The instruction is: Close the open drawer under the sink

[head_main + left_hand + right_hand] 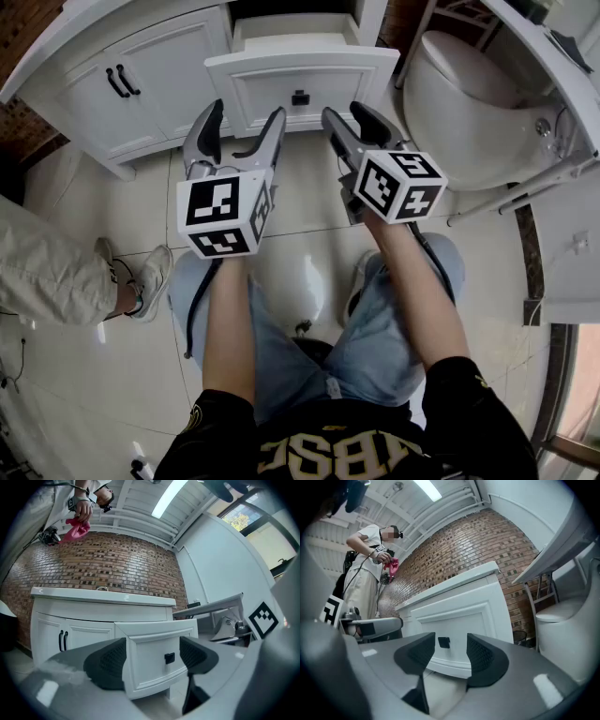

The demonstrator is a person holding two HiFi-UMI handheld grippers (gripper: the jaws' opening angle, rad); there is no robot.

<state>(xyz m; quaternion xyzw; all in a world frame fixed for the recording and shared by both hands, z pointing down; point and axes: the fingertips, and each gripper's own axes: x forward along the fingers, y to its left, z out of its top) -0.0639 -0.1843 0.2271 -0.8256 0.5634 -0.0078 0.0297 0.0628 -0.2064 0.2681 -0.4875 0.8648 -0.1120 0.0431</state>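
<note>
Our left gripper point(246, 117) has its jaws released with nothing between them, and our right gripper point(345, 114) likewise gapes empty. Just ahead of both, the drawer point(300, 80) juts open from the white vanity point(159, 75), its black knob point(300, 97) facing us.

We find free gap ahead of left gripper point(246, 114) and right gripper point(345, 114): nothing between spread jaws and pulled-out drawer front point(300, 84). Toilet point(469, 103) crowds space right of right gripper. Cabinet doors point(141, 80) stand ahead-left of left gripper. Bystander's shoe point(150, 281) sits behind-left, well apart.
</note>
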